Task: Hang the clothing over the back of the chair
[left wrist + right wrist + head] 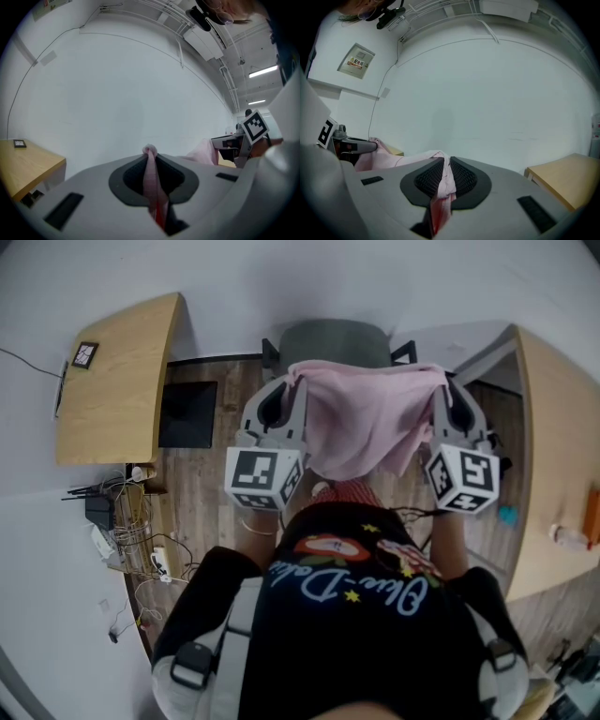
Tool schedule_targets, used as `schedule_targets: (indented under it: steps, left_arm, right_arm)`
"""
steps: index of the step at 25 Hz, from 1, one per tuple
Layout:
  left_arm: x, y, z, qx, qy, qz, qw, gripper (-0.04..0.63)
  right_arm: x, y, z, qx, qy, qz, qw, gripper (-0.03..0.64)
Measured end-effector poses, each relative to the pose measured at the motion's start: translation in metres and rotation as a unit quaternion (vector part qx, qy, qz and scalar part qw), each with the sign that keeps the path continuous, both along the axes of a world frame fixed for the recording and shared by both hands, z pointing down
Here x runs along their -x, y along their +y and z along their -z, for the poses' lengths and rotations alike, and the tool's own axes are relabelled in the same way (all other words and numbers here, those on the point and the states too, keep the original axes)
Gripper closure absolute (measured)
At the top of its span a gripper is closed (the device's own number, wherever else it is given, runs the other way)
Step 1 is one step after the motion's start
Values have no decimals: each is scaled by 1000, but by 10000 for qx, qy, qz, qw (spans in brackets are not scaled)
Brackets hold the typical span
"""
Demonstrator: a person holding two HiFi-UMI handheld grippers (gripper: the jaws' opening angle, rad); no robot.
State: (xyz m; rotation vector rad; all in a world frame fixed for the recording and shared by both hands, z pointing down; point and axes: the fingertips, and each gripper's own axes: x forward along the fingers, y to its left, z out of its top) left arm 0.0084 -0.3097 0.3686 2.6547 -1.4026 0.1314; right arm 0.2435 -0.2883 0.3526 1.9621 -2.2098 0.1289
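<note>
A pink garment (361, 418) hangs stretched between my two grippers, above and in front of a grey chair (333, 341) whose back shows just beyond the cloth. My left gripper (289, 382) is shut on the garment's left top corner; pink cloth (150, 176) is pinched between its dark pads. My right gripper (441, 390) is shut on the right top corner, with the pink cloth (443, 180) squeezed between its pads. The rest of the cloth sags down toward the person's body. Each gripper view faces a bare white wall, with the other gripper at its edge.
A wooden desk (117, 381) stands at the left and another wooden desk (553, 456) at the right. Cables and small devices (122, 521) lie on the wood floor at the left. A dark mat (187, 413) lies by the left desk.
</note>
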Motion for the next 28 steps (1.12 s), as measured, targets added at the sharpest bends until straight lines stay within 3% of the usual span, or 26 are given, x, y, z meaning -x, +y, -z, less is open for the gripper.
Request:
schedule_targets:
  steps: [28]
  left_arm:
    - [5,-31,-27,315,-166,96,9993,566]
  right_arm:
    - [11,-49,-35,495,206,243,9983,580]
